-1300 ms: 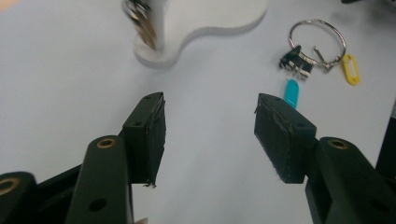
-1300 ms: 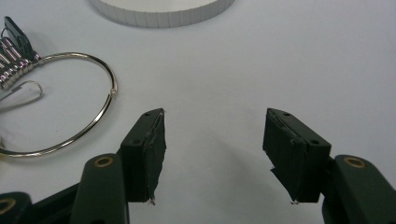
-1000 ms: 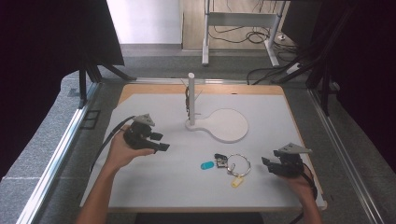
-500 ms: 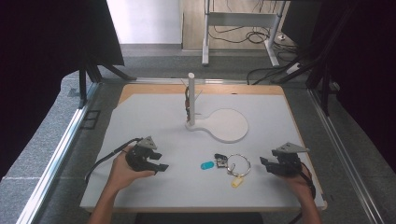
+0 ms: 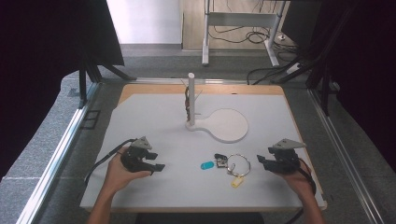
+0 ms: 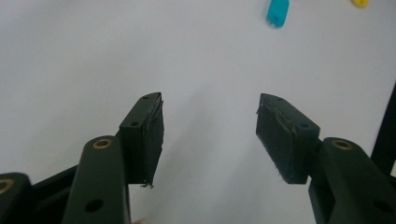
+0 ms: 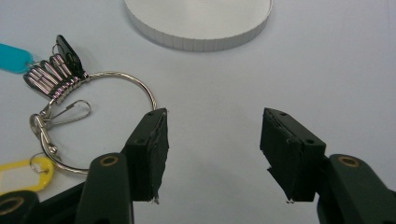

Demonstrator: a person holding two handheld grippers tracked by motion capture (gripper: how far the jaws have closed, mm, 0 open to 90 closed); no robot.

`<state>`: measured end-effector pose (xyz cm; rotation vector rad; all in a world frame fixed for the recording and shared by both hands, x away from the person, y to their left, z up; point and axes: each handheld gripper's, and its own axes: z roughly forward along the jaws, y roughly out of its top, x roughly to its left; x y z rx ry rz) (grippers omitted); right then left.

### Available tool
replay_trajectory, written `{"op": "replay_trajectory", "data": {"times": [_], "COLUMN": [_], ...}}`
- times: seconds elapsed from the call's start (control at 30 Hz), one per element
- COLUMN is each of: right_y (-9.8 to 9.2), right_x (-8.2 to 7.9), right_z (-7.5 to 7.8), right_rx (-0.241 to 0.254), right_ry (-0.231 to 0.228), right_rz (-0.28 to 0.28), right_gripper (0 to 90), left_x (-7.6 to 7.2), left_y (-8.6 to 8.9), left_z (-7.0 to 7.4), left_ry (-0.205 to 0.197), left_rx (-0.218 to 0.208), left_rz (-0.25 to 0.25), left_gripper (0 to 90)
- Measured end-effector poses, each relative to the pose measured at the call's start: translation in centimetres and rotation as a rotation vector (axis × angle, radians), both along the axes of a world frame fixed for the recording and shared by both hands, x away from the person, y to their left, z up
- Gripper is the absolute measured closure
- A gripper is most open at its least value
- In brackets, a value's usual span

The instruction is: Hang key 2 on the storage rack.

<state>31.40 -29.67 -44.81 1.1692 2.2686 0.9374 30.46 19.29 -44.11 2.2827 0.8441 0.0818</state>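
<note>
Key ring [image 5: 238, 164] lies on the white tabletop [image 5: 154, 116] between both wide-open, empty claws.

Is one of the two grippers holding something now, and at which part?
Nothing is held. The left gripper and right gripper are open and empty; the key ring lies on the table.

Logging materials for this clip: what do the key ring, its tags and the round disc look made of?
Key ring: shiny metal wire, likely steel, with bright glints. Blue tag and yellow tag: glossy plastic, seemingly. Round disc: matte white, perhaps plastic, edge finely ridged.
</note>
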Motion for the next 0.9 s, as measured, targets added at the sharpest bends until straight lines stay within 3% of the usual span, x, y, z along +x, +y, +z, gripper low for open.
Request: {"op": "replay_trajectory", "data": {"times": [0.07,0.23,0.27,0.37,0.5,0.6,0.87,0.9], "right_y": [0.3,1.4,2.0,2.7,3.9,4.5,6.5,6.5], "right_x": [0.2,1.3,1.8,2.3,3.1,3.5,5.4,5.4], "right_z": [0.9,2.1,2.5,2.7,2.7,2.5,0.8,0.8], "right_rx": [-0.017,-0.029,-0.036,-0.059,-0.116,-0.147,-0.253,-0.253], "right_ry": [0.011,0.122,0.166,0.204,0.308,0.357,0.488,0.488], "right_rz": [0.003,0.058,0.075,0.082,0.083,0.073,0.039,0.039], "right_gripper": [43.3,47.0,48.8,50.1,52.5,53.5,60.8,60.8], "left_x": [-0.1,-0.1,-0.2,-0.4,-0.4,-0.4,-0.3,-0.3], "left_y": [0.2,-0.1,-0.1,0.0,0.3,0.5,0.2,0.2], "left_z": [0.1,-0.1,-0.1,0.1,0.6,0.7,0.4,0.4], "left_ry": [-0.005,-0.005,-0.014,-0.015,-0.019,-0.017,-0.013,-0.013], "left_rx": [-0.008,0.0,-0.005,-0.035,-0.059,-0.073,-0.045,-0.045], "left_rz": [-0.007,-0.018,-0.012,-0.021,-0.013,-0.014,-0.02,-0.02], "left_gripper": [42.4,42.2,43.1,43.3,43.1,43.1,43.0,43.0]}}
